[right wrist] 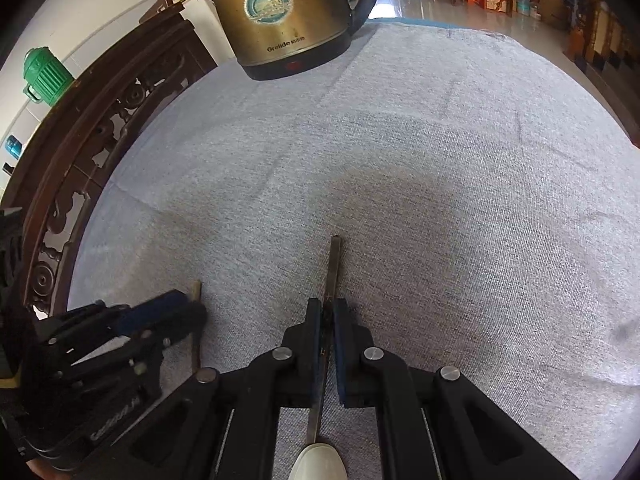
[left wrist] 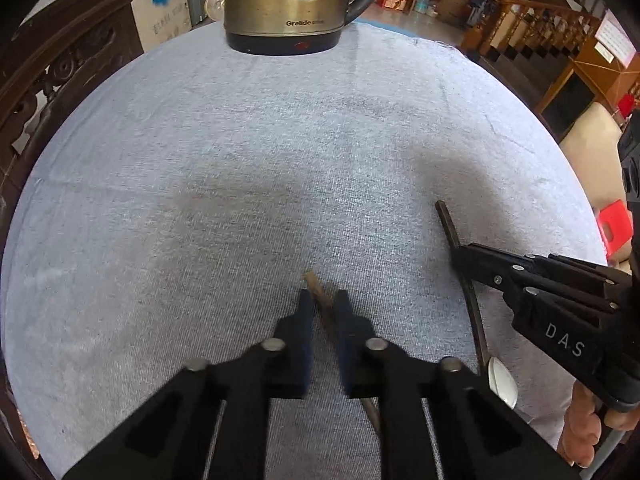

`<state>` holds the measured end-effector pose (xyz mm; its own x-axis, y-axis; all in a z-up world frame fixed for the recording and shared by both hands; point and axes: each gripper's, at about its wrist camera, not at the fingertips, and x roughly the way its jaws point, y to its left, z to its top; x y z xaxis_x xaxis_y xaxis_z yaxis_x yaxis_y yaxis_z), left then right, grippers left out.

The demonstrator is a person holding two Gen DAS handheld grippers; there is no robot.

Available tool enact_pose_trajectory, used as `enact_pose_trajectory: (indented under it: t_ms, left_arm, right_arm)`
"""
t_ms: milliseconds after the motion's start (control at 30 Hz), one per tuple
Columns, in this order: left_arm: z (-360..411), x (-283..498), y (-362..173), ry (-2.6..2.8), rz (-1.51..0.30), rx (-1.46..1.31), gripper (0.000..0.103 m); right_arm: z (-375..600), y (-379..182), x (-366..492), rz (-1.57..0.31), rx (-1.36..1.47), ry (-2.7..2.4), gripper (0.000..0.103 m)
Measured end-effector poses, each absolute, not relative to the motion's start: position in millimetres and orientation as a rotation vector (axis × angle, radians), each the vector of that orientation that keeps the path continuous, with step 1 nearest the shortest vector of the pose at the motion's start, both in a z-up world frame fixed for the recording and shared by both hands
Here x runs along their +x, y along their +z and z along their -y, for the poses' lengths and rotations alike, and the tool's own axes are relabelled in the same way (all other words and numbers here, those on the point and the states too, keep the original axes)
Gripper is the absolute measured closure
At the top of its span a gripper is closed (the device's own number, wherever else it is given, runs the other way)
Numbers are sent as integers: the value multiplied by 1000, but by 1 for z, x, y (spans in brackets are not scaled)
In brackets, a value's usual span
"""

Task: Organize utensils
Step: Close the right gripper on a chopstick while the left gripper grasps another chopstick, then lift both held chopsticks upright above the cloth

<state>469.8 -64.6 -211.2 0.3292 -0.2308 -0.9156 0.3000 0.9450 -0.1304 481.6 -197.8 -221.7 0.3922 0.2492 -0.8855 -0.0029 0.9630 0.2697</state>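
Grey-blue woven cloth covers the round tabletop [left wrist: 280, 152], which fills most of both wrist views. Dark carved wooden furniture [left wrist: 52, 64] stands past its left edge, and a wooden staircase railing [left wrist: 532, 20] rises far right.

At the far edge stands a brass-coloured metal electric kettle with a black base and handle [left wrist: 288, 4]. The word "Grelide" is printed low on its body, above a red mark on the base, and a round teal badge sits higher up; the badge's lettering is too small to read.

The right claw [right wrist: 329, 308], black with blue pads, is seen from the left wrist view at the near right, with "DAS" in pale letters on its body. Its jaws are narrow, clamped on the dark flat handle of a long metal spoon with a white bowl [right wrist: 334, 264]. The handle points away toward the kettle, and the white bowl lies near, beneath the claw body.

The left claw [left wrist: 323, 300] is near the left side of the tabletop. Its jaws stand narrow around a thin brown wooden stick [left wrist: 318, 292] whose pale tip pokes out just beyond the fingertips. The stick crosses the gap at a slant; I cannot tell whether the pads press on it.
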Motion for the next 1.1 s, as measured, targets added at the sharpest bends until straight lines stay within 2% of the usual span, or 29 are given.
enact_pose_trajectory:
  t_ms: [167,600,1100]
  left_arm:
    - [58,466,-206,-361,-1157,60,98]
    - [23,435,-138,-384,-955,19,98]
    - [-44,365,-69,-381,-686,-102,99]
  right_arm:
    - [203,-223,472,-1111,307,191,97]
    - [217,-177,440,-918,369,216,97]
    - [269,-124,350,-580,539,119,97]
